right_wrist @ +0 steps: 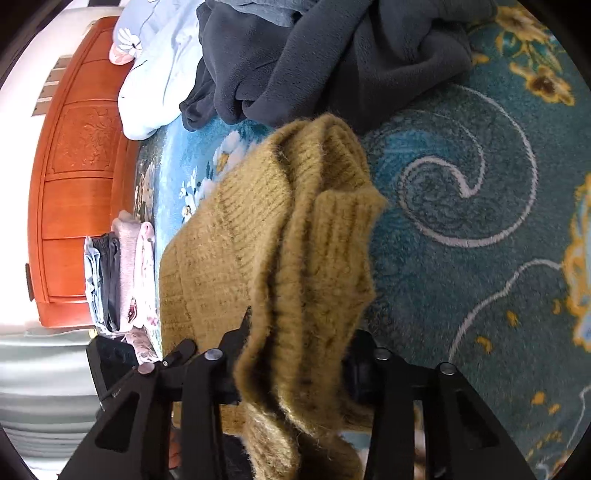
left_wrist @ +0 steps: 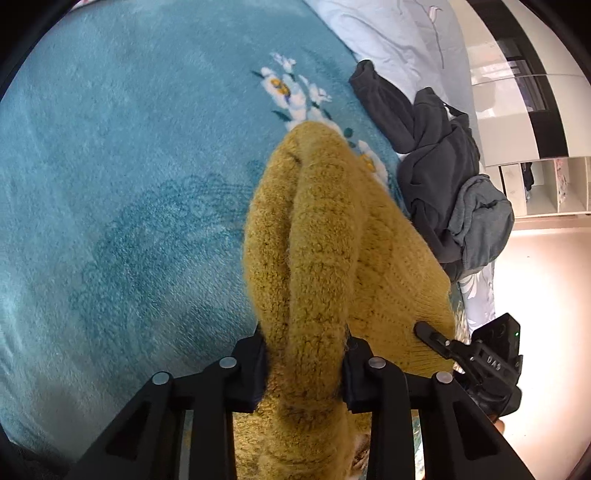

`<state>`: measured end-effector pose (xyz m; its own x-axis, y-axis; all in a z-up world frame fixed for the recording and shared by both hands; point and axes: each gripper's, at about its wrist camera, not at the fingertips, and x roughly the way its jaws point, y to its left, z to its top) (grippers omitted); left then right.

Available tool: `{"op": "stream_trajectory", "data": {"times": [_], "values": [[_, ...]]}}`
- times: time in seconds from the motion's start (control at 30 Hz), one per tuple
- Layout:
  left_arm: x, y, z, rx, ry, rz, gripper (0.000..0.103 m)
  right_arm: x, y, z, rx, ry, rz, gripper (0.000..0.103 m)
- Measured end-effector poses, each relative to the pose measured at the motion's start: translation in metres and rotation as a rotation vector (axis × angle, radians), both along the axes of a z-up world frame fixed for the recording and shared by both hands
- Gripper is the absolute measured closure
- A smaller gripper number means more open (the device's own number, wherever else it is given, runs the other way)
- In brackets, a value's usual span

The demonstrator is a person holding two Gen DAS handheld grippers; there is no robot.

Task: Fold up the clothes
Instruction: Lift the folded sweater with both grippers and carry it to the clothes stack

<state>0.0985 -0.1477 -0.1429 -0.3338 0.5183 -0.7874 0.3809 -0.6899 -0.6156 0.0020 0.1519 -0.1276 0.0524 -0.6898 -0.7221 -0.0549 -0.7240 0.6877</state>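
Observation:
A fuzzy mustard-yellow knit sweater (left_wrist: 317,236) lies on a teal floral blanket (left_wrist: 129,166). My left gripper (left_wrist: 304,365) is shut on a thick fold of the sweater that runs forward from its jaws. My right gripper (right_wrist: 295,365) is shut on another bunched part of the same sweater (right_wrist: 295,229), with a ribbed cuff hanging over it. In the left wrist view the right gripper (left_wrist: 476,354) shows at the sweater's lower right edge. In the right wrist view the left gripper's black tip (right_wrist: 177,354) shows at the left.
A heap of dark grey clothes (left_wrist: 439,158) lies just beyond the sweater, also in the right wrist view (right_wrist: 332,55). A pale blue duvet (left_wrist: 391,33) lies behind it. A stack of folded clothes (right_wrist: 122,277) sits at the bed's edge by an orange wooden headboard (right_wrist: 74,177).

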Motion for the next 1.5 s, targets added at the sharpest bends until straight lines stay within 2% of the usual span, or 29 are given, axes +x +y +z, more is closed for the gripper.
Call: {"op": "stream_trajectory", "data": {"times": [0.1, 0.23, 0.4, 0.5, 0.67, 0.87, 1.03, 1.2, 1.33, 1.5], "values": [[-0.001, 0.000, 0.019, -0.003, 0.041, -0.010, 0.071, -0.006, -0.013, 0.021, -0.031, 0.018, 0.014, 0.066], [0.003, -0.018, 0.048, -0.030, 0.106, 0.009, 0.071, -0.020, -0.048, 0.054, -0.056, 0.077, 0.105, 0.066], [0.009, -0.074, 0.090, -0.029, 0.204, 0.137, 0.071, -0.037, -0.117, 0.096, -0.123, 0.139, 0.224, 0.066], [0.015, -0.125, 0.127, -0.055, 0.277, 0.215, 0.071, -0.049, -0.172, 0.128, -0.179, 0.178, 0.300, 0.066], [0.024, -0.208, 0.187, -0.122, 0.381, 0.330, 0.071, -0.063, -0.286, 0.200, -0.263, 0.291, 0.465, 0.066], [0.048, -0.310, 0.236, -0.184, 0.481, 0.491, 0.071, -0.054, -0.433, 0.274, -0.340, 0.426, 0.654, 0.066], [0.067, -0.380, 0.239, -0.218, 0.496, 0.624, 0.071, -0.045, -0.551, 0.294, -0.354, 0.440, 0.762, 0.066], [0.079, -0.432, 0.212, -0.187, 0.500, 0.761, 0.071, -0.034, -0.626, 0.291, -0.355, 0.465, 0.877, 0.066], [0.078, -0.455, 0.182, -0.181, 0.466, 0.826, 0.071, -0.028, -0.674, 0.272, -0.316, 0.480, 0.938, 0.066], [0.086, -0.461, 0.143, -0.114, 0.401, 0.870, 0.071, -0.032, -0.706, 0.210, -0.190, 0.427, 0.936, 0.066]]}}
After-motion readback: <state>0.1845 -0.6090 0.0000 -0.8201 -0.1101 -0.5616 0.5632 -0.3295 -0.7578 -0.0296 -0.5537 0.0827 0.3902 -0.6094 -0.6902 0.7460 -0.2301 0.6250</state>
